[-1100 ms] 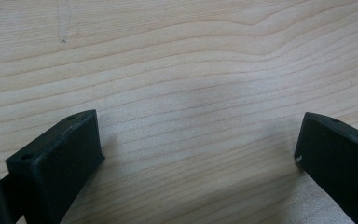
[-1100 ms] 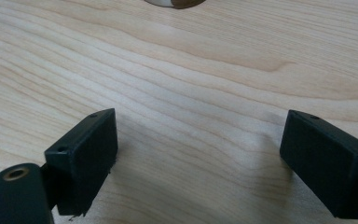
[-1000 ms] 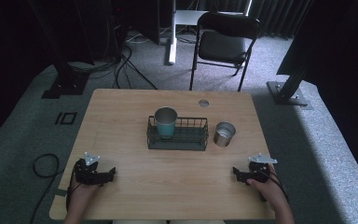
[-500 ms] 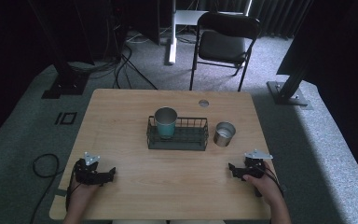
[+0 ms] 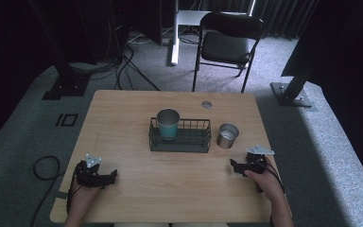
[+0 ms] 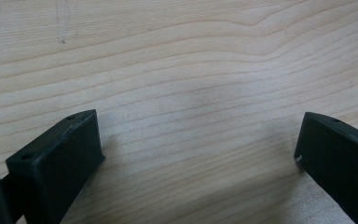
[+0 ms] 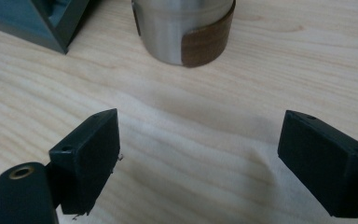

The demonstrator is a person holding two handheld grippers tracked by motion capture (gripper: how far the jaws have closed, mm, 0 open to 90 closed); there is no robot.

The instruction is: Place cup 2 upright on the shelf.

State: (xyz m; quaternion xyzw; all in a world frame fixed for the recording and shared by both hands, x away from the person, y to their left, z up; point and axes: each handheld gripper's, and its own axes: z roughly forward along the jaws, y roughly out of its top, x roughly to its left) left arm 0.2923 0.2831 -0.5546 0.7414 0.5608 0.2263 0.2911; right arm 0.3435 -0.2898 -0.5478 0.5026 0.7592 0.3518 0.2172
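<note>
Steel cup (image 5: 228, 135) upright just right of wire basket (image 5: 180, 137), toward right edge of surface (image 5: 123, 118). Right gripper (image 5: 236, 167) near, jaws apart, aimed at cup (image 7: 182, 28). Left gripper (image 5: 109, 177) by front left corner, jaws apart, empty. Likely light, rigid, slippery; best gripped across the sides. Open room in front.

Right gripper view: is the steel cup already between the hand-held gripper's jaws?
No, the steel cup stands ahead of the open right hand-held gripper, bare table between them.
</note>
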